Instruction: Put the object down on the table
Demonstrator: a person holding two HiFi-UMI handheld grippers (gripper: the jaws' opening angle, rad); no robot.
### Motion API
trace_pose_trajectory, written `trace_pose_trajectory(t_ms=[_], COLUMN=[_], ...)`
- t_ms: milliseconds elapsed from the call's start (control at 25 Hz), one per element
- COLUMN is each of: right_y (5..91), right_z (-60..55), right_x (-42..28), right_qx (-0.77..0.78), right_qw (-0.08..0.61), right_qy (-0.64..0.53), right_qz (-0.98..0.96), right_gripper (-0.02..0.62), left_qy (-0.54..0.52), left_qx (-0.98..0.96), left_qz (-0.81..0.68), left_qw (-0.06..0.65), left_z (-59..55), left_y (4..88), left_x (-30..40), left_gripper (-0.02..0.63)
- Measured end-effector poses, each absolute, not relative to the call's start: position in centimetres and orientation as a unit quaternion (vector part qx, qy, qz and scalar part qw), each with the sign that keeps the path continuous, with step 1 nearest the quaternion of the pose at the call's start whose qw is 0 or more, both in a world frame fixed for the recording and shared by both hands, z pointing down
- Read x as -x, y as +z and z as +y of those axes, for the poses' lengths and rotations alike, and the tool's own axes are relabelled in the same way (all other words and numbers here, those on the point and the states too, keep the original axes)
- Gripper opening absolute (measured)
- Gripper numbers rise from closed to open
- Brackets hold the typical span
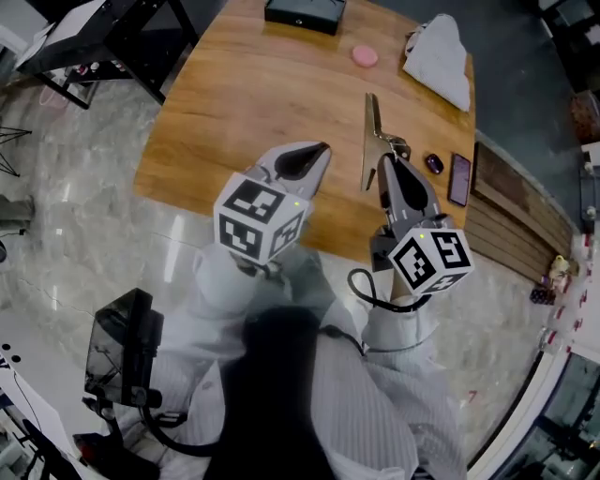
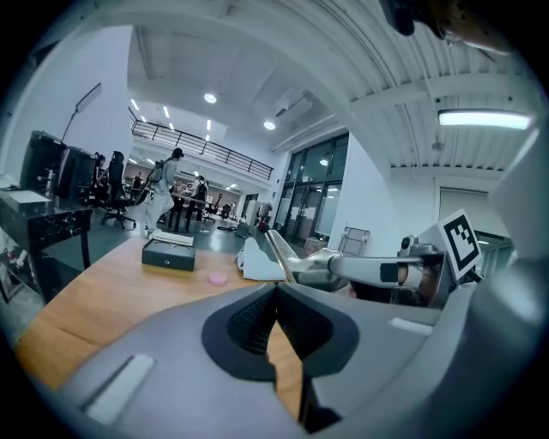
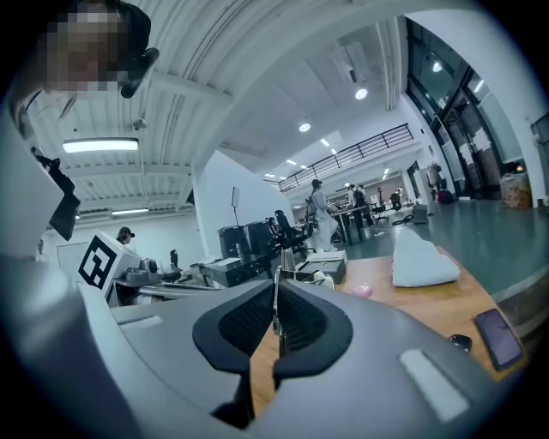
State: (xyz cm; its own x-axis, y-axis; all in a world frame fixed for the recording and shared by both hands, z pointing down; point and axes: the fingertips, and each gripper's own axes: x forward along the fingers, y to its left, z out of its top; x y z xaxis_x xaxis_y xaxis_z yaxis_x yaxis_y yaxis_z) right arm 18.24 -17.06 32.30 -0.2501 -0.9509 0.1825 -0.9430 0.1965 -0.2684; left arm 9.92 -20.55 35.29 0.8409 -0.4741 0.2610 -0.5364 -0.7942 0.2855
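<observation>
1. Our right gripper (image 1: 388, 167) is clamped on a thin metal tool (image 1: 371, 131). In the right gripper view the strip sits edge-on between the ribbed pads, and most of its length sticks out ahead of the jaw tips.
2. The tool hangs over the wooden table (image 1: 244, 103) and, as far as we can judge, does not touch it. We read the put-down as not yet done.
3. Our left gripper (image 1: 315, 155) hovers just to the left of the right one, with its jaws pressed together and nothing between them.
4. Risk one is a slip. The pads pinch only a narrow piece of smooth metal with a long overhang, so any tilt on the way down could make the tool swivel or slide in the grip.
5. Risk two is a high release. If we open the jaws while the tool is clear of the wood, it will likely bounce and skid.
6. Risk three is what lies near. A phone (image 1: 459, 178) and a small dark oval thing (image 1: 433, 163) lie just to the right of the gripper, so a skidding tool could strike them.
7. Risk four is the table's near edge, which runs close beneath and behind the gripper. A tool set down too far back could tip off onto the floor.
8. Farther ahead lie a pink disc (image 1: 365, 56), a white cloth bundle (image 1: 441, 58) and a black box (image 1: 305, 13), all well apart from us. The bare wood ahead and to the left looks the safest landing.
</observation>
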Motion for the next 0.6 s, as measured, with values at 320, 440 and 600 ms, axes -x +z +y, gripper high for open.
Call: trace_pose_trajectory(t_ms=[320,440,600], right_y=[36.7,38.7,41.2], right_z=[-24.0,-25.3,-27.1], right_x=[-19.1,-19.4,-20.0], right_qx=[0.498,0.461,0.414], right_qw=[-0.045,-0.086,-0.120], right_qy=[-0.250,-0.279,-0.324], right_qz=[0.829,0.838,0.842], right_gripper=[0.025,0.025,0.025], left_qy=[0.095,0.100,0.111], left_qx=[-0.924,-0.921,-0.918], left_qz=[-0.313,-0.311,-0.306], left_qw=[0.199,0.210,0.227], left_z=[-26.9,-27.7,-28.3], left_y=[37.2,38.3,39.7], left_x=[-10.3,-10.3,-10.4], left_gripper=[0.001,0.000,0.000])
